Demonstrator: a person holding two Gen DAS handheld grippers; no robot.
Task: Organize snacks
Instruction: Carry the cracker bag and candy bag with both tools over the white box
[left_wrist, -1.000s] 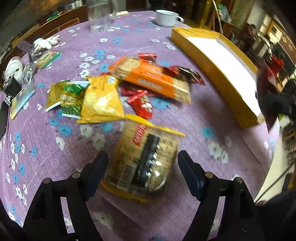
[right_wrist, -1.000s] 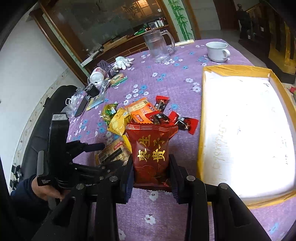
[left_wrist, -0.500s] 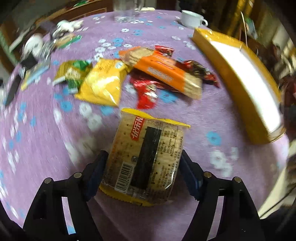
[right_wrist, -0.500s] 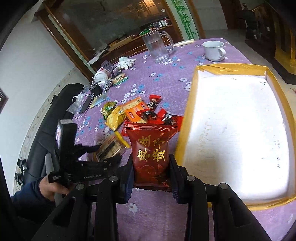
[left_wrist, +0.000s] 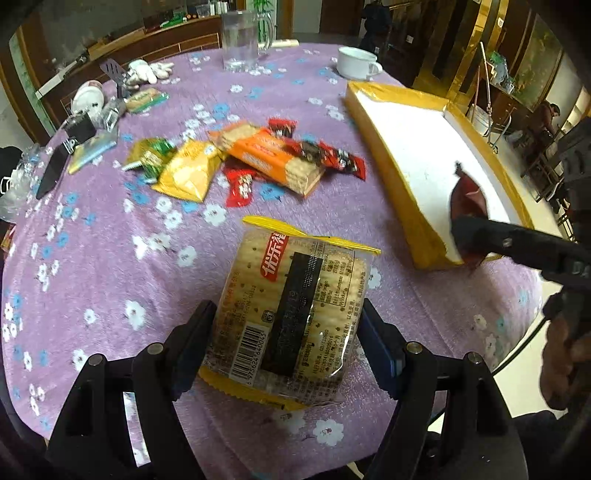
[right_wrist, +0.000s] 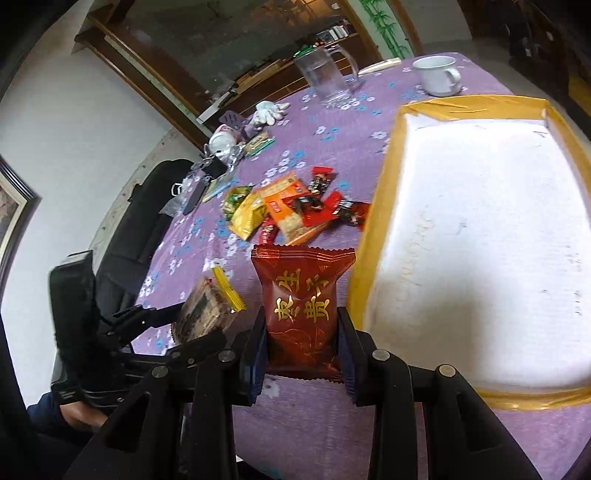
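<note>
Clamping a cracker pack (left_wrist: 291, 314) from both sides, the left gripper (left_wrist: 286, 347) sits at the bottom centre of the left wrist view, its pads pressed on the clear wrapper with the barcode toward the lens. The pack looks lifted off the purple cloth (left_wrist: 92, 258), though the blur makes that hard to confirm. In the right wrist view the same pack shows at lower left, edge-on, its yellow seam uppermost.

The right gripper (right_wrist: 301, 347) is closed on a red bag (right_wrist: 303, 306) with gold lettering, held upright at the bottom centre of its own view, just left of the tray's near corner. From the left wrist view that bag appears at the right edge, overlapping the tray's near end.

The tray (right_wrist: 373, 229), yellow-rimmed with a white floor, fills the right half of the right wrist view and holds nothing that can be seen.

A snack pile lies in the upper middle of the left wrist view: an orange cracker sleeve (left_wrist: 269, 158) on top, a yellow bag (left_wrist: 188, 171) to its left, a green packet (left_wrist: 151, 157) further left, and small red wrappers (left_wrist: 240, 186) around and under the sleeve.

Toward the top edge stand a glass jug (left_wrist: 242, 40) and a white cup (left_wrist: 356, 62); a white glove (left_wrist: 149, 70) lies at upper left.
</note>
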